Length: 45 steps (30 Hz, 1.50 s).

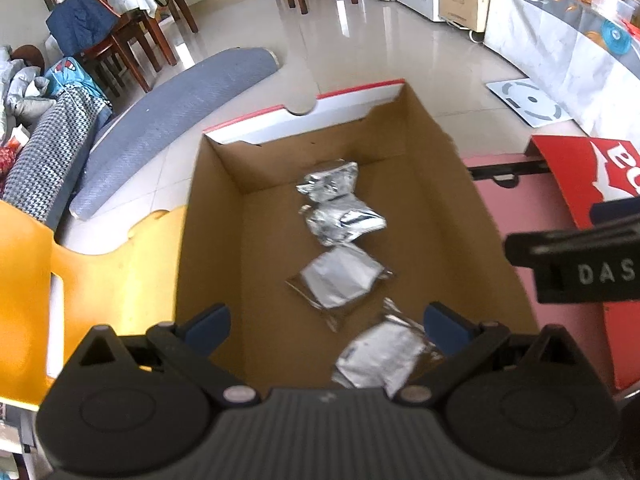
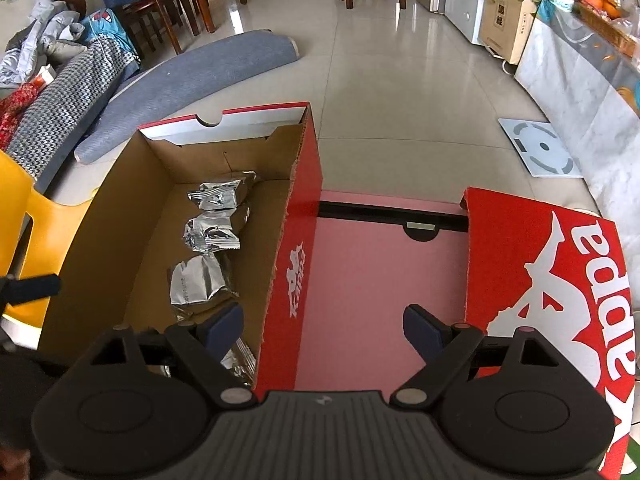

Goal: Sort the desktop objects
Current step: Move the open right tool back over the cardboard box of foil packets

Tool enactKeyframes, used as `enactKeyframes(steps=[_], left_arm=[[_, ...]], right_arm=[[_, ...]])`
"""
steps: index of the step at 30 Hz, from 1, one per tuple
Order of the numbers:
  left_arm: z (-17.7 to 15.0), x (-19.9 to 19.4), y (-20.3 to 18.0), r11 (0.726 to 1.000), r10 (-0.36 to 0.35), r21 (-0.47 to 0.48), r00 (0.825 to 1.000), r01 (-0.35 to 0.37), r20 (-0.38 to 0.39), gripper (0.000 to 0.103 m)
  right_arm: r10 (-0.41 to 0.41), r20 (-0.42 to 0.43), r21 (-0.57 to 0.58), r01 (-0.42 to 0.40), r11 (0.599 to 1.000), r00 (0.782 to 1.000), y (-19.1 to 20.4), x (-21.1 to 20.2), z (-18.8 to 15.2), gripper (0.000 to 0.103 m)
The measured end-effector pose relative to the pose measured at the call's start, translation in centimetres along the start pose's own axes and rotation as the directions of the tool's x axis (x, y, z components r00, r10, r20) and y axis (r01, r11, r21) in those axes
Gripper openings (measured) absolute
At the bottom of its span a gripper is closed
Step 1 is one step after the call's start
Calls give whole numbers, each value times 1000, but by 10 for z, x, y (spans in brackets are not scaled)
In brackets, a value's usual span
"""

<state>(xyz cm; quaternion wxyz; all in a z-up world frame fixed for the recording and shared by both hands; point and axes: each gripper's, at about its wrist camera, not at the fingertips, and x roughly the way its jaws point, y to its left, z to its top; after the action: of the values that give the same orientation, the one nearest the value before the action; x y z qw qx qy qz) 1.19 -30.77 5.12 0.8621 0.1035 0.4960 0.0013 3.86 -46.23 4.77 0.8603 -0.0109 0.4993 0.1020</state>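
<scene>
We're hovering the left gripper point(image 1: 326, 326) wide open, empty, over the shoebox point(image 1: 208, 216) collecting four foil packets point(image 1: 340, 276). We're keeping the right gripper point(image 2: 322, 326) open too, straddling the box's red wall.

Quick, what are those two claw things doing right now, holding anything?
Left gripper: open, holding nothing, above the brown cardboard shoebox of crinkled silver foil packets.
Right gripper: open, holding nothing.
</scene>
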Motion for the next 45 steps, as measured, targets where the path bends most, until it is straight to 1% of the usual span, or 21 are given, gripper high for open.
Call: enactKeyframes(steps=[5, 9, 13, 19, 21, 24, 29, 36, 41, 45], left_arm=[[7, 9, 15, 1000, 18, -4, 1000, -18, -4, 103], [8, 17, 21, 1000, 10, -14, 1000, -10, -14, 103], [9, 22, 24, 1000, -15, -10, 999, 14, -33, 103], [14, 26, 26, 1000, -28, 8, 999, 28, -41, 103], [16, 27, 28, 999, -33, 10, 999, 33, -44, 103], [17, 30, 31, 999, -43, -1, 998, 43, -54, 103], [19, 33, 40, 998, -58, -39, 996, 56, -71, 103], [25, 35, 54, 995, -55, -92, 996, 49, -70, 103], [26, 39, 57, 993, -62, -104, 994, 53, -85, 103], [27, 39, 60, 992, -57, -113, 995, 48, -80, 103]], right_arm=[[-25, -13, 4, 25, 1000, 1000, 10, 7, 3, 87], [-49, -5, -2, 49, 999, 999, 18, 11, 6, 87], [-60, -4, -11, 60, 998, 998, 23, 13, 7, 87], [-70, 7, -5, 70, 998, 998, 26, 13, 11, 87], [-86, 13, -6, 86, 996, 996, 27, 13, 13, 87], [-116, 22, -8, 116, 993, 993, 30, 13, 17, 87], [-129, 44, -23, 130, 991, 991, 38, 12, 25, 87], [-149, 55, -56, 152, 987, 987, 48, 16, 31, 87], [-162, 73, -60, 166, 984, 984, 51, 16, 35, 87], [-171, 93, -63, 177, 982, 981, 53, 15, 40, 87]])
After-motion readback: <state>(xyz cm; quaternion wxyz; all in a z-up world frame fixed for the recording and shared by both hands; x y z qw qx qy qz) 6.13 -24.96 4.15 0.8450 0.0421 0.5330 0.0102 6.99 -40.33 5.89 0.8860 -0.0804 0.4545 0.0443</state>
